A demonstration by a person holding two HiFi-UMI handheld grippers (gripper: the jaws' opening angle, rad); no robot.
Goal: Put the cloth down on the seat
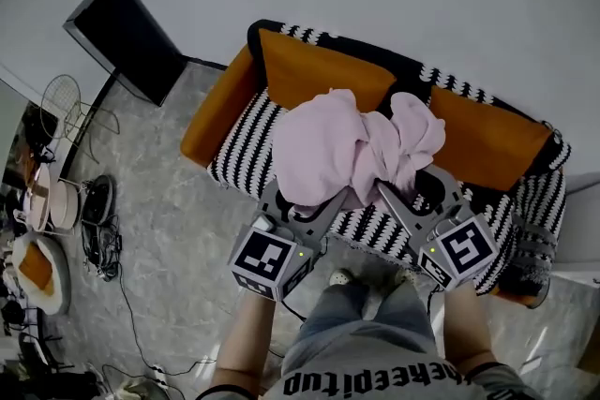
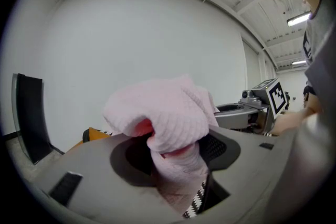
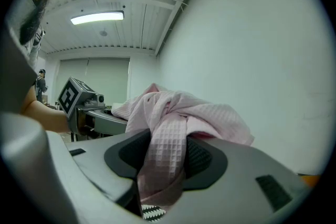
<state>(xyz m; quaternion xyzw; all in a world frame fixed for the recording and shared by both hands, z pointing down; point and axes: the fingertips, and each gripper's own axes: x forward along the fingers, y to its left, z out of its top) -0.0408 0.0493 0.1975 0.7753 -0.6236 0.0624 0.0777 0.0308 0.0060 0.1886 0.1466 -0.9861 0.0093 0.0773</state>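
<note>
The person's 2 forearms (image 1: 246,337) sit nearest, each carrying a tool. The left hand-held gripper (image 1: 317,206) and the right hand-held gripper (image 1: 392,199) are each clamped on a separate bunch of the pale pink waffle-weave cloth (image 1: 342,145). Gripping it at 2 points holds the cloth gathered and apparently raised above the black-and-white striped sofa seat (image 1: 242,143), in front of the orange back cushions (image 1: 319,70). It seems positioned for lowering and is not yet set down.

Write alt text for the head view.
A bunched pink cloth is held over a sofa, pinched by the left gripper and the right gripper. The sofa has a black-and-white striped seat and orange cushions.
</note>
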